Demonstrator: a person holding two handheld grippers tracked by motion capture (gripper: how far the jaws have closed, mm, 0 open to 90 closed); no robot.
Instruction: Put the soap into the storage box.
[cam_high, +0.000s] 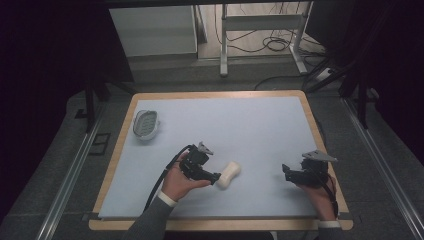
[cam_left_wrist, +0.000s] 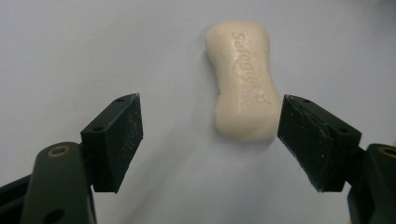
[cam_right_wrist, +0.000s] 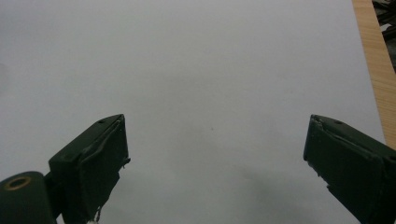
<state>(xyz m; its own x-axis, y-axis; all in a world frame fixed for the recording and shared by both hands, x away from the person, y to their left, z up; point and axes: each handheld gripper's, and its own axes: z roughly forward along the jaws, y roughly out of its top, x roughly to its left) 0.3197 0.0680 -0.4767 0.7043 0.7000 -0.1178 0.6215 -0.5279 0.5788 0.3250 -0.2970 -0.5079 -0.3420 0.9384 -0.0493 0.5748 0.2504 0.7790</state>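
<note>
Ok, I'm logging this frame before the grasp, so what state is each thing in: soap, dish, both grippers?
Cream waisted bar of soap: lying flat on the table, lettering up, ungrasped.
Pale oval soap dish: upright near the far left corner, nothing in it.
Left gripper: open, jaws either side of the soap's near end.
Right gripper: open, holding nothing, over bare table.

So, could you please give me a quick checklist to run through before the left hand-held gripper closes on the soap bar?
1. Left hand-held gripper open wide enough for the soap bar: ok.
2. Soap lying flat on the table, free of other things: ok.
3. Soap centred between the jaws: not ok; it sits close to one jaw, mostly ahead of the tips.
4. Soap dish ready at the far left: ok.
5. Right hand-held gripper open, clear of the soap: ok.
</note>
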